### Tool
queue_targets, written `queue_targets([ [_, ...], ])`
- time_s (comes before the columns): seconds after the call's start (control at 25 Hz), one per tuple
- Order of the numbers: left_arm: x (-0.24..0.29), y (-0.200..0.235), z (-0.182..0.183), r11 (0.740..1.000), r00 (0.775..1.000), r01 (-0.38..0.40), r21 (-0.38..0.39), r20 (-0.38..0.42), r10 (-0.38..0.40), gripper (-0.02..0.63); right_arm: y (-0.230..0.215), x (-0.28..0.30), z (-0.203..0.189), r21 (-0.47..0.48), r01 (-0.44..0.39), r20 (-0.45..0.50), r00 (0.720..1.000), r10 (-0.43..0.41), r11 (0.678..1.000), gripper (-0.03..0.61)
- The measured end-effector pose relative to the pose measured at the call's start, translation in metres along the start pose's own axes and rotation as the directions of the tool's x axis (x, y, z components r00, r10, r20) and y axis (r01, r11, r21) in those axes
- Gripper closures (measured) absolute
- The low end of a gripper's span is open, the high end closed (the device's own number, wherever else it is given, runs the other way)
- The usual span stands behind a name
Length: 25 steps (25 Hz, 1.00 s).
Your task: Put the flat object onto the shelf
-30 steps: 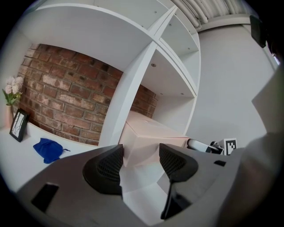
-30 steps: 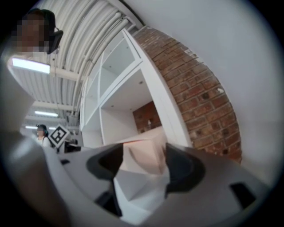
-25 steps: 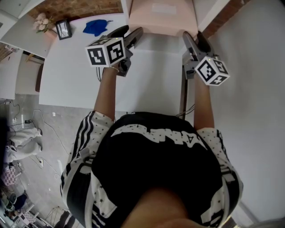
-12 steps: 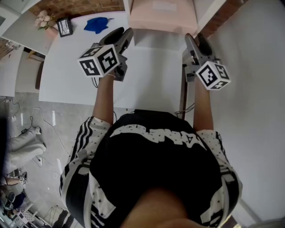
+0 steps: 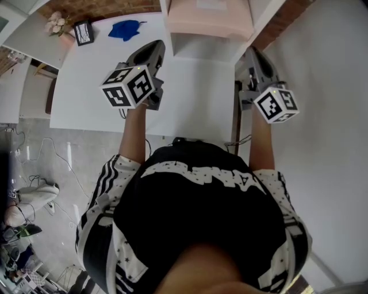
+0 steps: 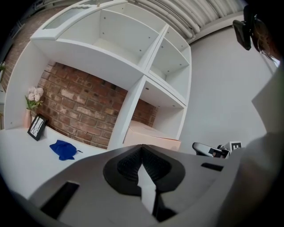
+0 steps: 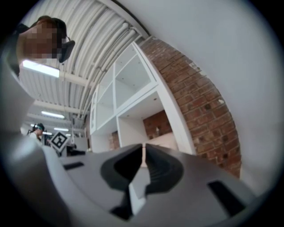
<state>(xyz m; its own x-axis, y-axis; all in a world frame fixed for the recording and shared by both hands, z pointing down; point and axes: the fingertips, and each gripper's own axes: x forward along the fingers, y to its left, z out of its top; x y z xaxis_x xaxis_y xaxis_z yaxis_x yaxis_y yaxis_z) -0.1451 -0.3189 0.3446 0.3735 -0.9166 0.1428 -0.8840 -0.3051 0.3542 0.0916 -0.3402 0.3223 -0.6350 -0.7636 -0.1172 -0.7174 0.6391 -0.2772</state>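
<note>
The flat pink box (image 5: 208,22) lies in the lowest compartment of the white shelf unit (image 5: 261,17), at desk level; the left gripper view shows this box (image 6: 153,137) right of the upright divider. My left gripper (image 5: 151,50) hovers over the white desk (image 5: 86,92), short of the box and to its left, jaws shut with nothing between them (image 6: 142,149). My right gripper (image 5: 253,55) is by the shelf's right post, also shut and empty (image 7: 144,148). Neither touches the box.
A blue cloth (image 5: 126,30), a small framed picture (image 5: 83,35) and a vase of flowers (image 5: 55,25) sit at the desk's far left by the brick wall (image 6: 75,106). Upper shelf compartments (image 6: 120,40) stand empty. A grey wall (image 5: 328,115) is at right.
Both grippers' jaws have gone from wide open to shut, empty. The left gripper drew back slightly from the shelf; the pink box stayed in its compartment.
</note>
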Motion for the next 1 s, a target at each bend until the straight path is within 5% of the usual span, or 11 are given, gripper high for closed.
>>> queue_targets([
  [1.0, -0.015, -0.033, -0.007, 0.997, 0.997, 0.075, -0.008, 0.005, -0.075, 0.603, 0.028, -0.017, -0.006, -0.064, -0.034, -0.042, 0.999, 0.031, 0.997, 0.548],
])
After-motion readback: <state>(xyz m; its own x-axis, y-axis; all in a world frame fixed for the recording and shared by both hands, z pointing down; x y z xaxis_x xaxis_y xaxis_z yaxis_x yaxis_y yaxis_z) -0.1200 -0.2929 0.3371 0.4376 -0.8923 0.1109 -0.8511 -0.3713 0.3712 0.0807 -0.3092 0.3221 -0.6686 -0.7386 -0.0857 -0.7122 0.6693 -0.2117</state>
